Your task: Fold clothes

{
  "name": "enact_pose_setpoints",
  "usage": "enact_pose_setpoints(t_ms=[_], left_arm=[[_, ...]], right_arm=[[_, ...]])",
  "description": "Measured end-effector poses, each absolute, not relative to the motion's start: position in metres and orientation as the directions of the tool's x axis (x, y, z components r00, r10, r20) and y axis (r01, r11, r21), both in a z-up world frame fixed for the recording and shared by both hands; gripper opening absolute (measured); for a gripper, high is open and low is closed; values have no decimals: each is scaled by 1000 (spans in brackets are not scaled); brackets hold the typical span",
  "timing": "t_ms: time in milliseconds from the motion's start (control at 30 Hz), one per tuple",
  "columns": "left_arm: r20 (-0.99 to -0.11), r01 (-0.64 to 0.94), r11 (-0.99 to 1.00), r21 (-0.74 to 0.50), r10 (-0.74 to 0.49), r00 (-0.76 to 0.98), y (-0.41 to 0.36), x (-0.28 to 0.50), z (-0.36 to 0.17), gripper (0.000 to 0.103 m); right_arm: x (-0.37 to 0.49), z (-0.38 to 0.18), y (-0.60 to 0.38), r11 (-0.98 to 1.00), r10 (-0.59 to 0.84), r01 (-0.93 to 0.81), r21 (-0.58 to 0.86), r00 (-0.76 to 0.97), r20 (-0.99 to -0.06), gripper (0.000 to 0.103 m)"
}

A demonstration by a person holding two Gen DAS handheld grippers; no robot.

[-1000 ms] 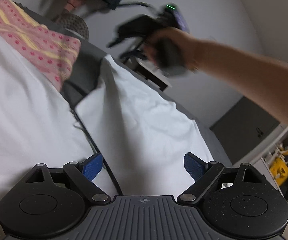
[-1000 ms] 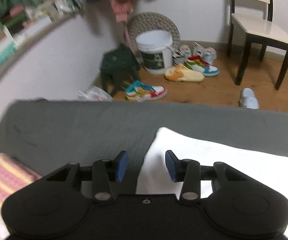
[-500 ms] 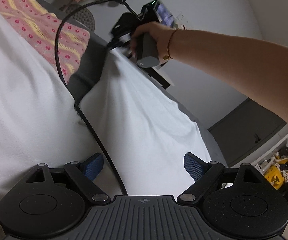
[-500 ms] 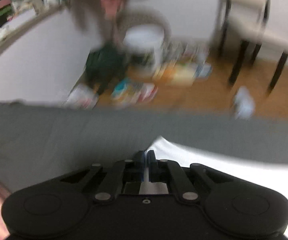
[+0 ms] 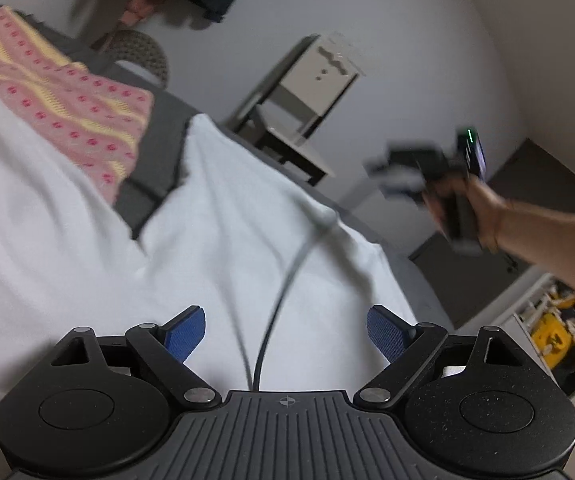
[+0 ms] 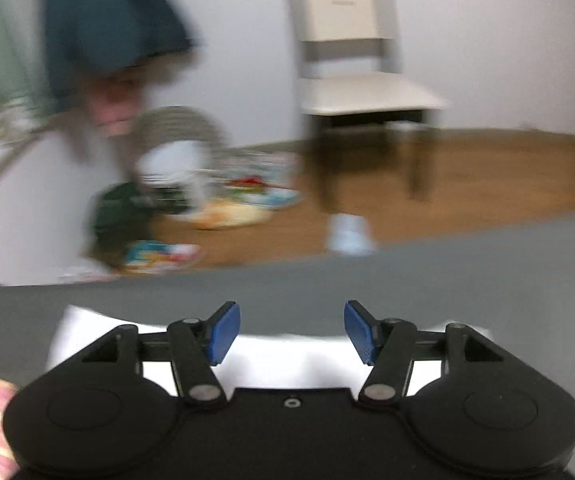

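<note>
the white garment (image 5: 215, 248) is spread on the grey bed (image 6: 447, 272), running away from the left gripper (image 5: 286, 332), held wide open and empty above it; the right gripper (image 6: 292, 330), likewise open, is held over its far edge.

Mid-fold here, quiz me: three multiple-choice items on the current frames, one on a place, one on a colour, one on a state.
1. Where does the pink and yellow patterned cloth lie relative to the white garment in the left wrist view?
A. upper left of it
B. lower right of it
C. under the chair

2. What colour are the finger pads of the right gripper?
A. red
B. blue
C. green

3. How does the left gripper stand?
A. shut on the cable
B. shut on the white garment
C. open, holding nothing

Answers:
1 A, the patterned cloth sits up and left, on the grey cover.
2 B, both pads show blue.
3 C, its pads stand wide apart above the garment.
</note>
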State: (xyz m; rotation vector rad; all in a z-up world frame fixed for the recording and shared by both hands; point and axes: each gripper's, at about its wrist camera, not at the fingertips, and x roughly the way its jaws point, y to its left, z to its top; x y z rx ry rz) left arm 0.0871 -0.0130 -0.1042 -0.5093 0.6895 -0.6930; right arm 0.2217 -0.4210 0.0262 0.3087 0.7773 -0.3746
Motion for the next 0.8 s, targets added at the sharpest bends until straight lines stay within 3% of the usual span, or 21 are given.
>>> enact_pose_setpoints(t_ms=[167,433,500,533,567,667,800], left_arm=[[-440,490,686,-538,-724,532,-34,78,-103,88],[-460,575,691,-438,-722,517,-51,71,-103,88],[-460,594,683,-424,-728,508,-53,71,-105,88],[-460,603,680,-418,-731,504,-54,71,-106,88],[-463,611,675,-414,-734,496,-55,71,-108,88],[-481,608,675,-417,-732,483,-56,74,-115,88],[-474,614,667,-422,-739,478,-57,75,-117,88]], right_arm=[[154,-13,-501,779,-258,596,197,590,-765,45],[159,-64,-526,781,-201,546,303,680,-705,40],[172,-72,-530,785,-156,517,342,698,-699,24],[180,-76,-529,792,-148,517,325,679,-719,5],[188,-78,-526,806,-167,519,285,661,-732,3],[194,-69,-517,832,-276,526,178,670,-689,3],[195,-77,-523,800,-223,549,243,648,-728,4]])
